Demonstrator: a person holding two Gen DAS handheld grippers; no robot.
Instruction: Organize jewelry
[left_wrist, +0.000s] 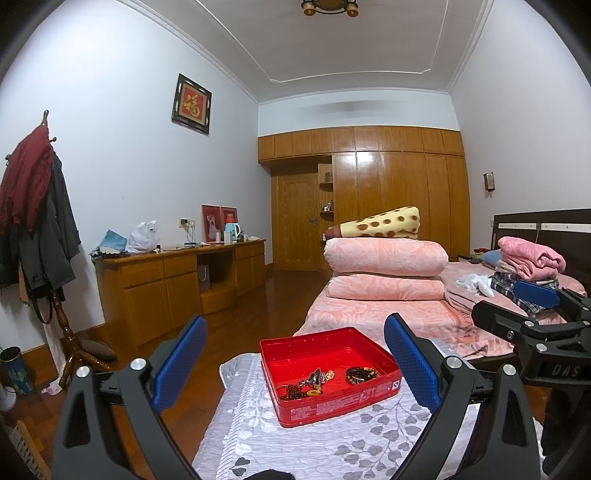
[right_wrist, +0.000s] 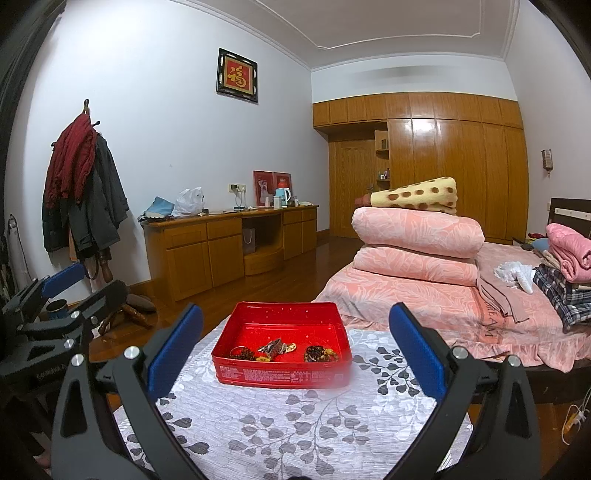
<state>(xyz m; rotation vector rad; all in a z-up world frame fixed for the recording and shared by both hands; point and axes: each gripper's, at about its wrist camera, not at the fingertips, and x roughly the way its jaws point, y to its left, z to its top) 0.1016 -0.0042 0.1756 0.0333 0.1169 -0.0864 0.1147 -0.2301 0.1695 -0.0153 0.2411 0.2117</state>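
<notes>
A red tin box (left_wrist: 332, 402) (right_wrist: 280, 374) sits on a small table covered by a white cloth with a grey leaf print (left_wrist: 295, 446) (right_wrist: 295, 428). Inside lie dark bead bracelets (left_wrist: 361, 374) (right_wrist: 320, 353), a brown and gold clump of jewelry (left_wrist: 318, 378) (right_wrist: 276, 348) and a dark bead strand (left_wrist: 293, 392) (right_wrist: 242, 353). My left gripper (left_wrist: 295, 365) is open, hovering just before the box, nothing between its blue pads. My right gripper (right_wrist: 295, 354) is open too, held before the box. Each gripper shows at the other view's edge: the right one (left_wrist: 532, 314), the left one (right_wrist: 62, 291).
A bed (left_wrist: 388, 314) (right_wrist: 461, 306) with stacked pink quilts and folded clothes stands right behind the table. A wooden desk unit (left_wrist: 177, 284) (right_wrist: 229, 243) runs along the left wall. A coat stand (left_wrist: 44, 221) (right_wrist: 85, 192) hung with clothes is at the far left. Wooden floor lies between.
</notes>
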